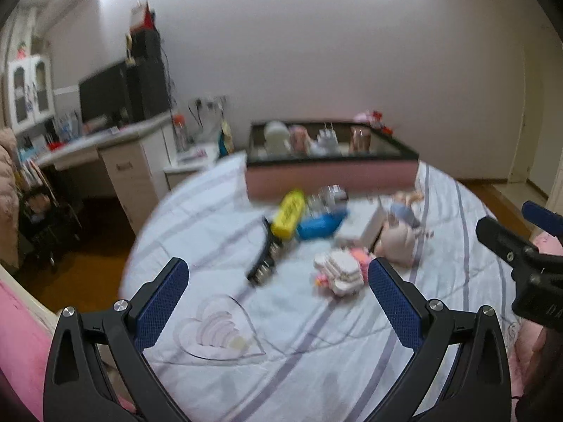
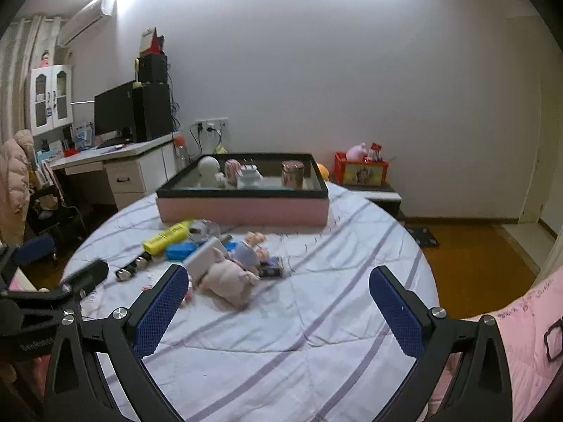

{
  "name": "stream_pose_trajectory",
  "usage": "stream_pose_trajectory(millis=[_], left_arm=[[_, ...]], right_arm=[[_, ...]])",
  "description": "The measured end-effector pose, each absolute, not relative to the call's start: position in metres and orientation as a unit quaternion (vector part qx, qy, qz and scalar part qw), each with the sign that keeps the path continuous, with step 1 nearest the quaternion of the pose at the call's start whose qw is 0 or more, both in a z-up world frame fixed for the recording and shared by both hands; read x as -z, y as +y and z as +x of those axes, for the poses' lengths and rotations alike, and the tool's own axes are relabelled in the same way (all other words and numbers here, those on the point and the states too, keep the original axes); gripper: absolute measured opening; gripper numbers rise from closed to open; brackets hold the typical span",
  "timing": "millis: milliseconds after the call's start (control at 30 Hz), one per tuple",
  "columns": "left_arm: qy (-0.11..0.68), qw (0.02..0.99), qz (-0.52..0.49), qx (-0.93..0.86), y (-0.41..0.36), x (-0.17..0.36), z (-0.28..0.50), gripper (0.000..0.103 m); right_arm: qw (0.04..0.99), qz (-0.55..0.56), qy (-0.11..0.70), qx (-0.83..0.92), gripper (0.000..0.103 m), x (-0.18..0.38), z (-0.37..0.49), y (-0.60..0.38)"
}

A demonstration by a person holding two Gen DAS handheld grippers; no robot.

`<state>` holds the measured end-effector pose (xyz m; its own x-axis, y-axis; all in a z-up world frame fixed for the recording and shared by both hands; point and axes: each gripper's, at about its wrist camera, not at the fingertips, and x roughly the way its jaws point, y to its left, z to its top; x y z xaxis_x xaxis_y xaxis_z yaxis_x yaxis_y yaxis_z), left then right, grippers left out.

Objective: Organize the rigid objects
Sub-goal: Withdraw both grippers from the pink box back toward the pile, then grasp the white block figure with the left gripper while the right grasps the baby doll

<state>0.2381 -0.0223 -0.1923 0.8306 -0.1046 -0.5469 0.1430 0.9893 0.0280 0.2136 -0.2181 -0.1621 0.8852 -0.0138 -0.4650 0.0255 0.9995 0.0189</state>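
A pile of small objects lies mid-bed: a yellow box [image 1: 289, 213] [image 2: 165, 238], a blue case [image 1: 316, 227] [image 2: 181, 250], a clear jar [image 1: 329, 197], a black hair clip [image 1: 265, 256] [image 2: 132, 266], a white box [image 1: 369, 227] and a plush pig [image 2: 228, 276]. Behind them stands a pink tray with a black rim [image 1: 329, 176] [image 2: 242, 207] that holds a white figure, a cup and a tin. My left gripper [image 1: 278, 281] is open and empty above the bed, short of the pile. My right gripper [image 2: 278, 281] is open and empty, right of the pile.
A striped white bedspread [image 2: 316, 334] covers the round bed. A desk [image 2: 116, 161] with a monitor stands at the left. A nightstand with a red box [image 2: 360, 172] stands behind the bed at the right. Wooden floor [image 2: 475, 267] lies to the right.
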Motion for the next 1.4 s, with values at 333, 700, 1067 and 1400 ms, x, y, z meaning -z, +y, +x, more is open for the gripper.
stream_pose_trajectory(millis=[333,700,1067,1400], left_arm=[[0.353,0.931,0.036,0.087,-0.068,0.226,0.277,0.103],[0.41,0.908,0.022,0.088,-0.063,0.24,0.306,0.08],[0.383,0.919,0.054,0.078,-0.04,0.229,0.289,0.055],[0.381,0.921,0.033,0.073,-0.008,0.228,0.288,0.055]], right_arm=[[0.956,0.036,0.292,0.021,0.103,0.191,0.239,-0.246],[0.943,0.05,0.327,0.018,0.103,0.207,0.266,-0.259],[0.939,0.046,0.34,-0.026,0.103,0.199,0.28,-0.227],[0.921,0.024,0.387,-0.033,0.096,0.208,0.321,-0.19]])
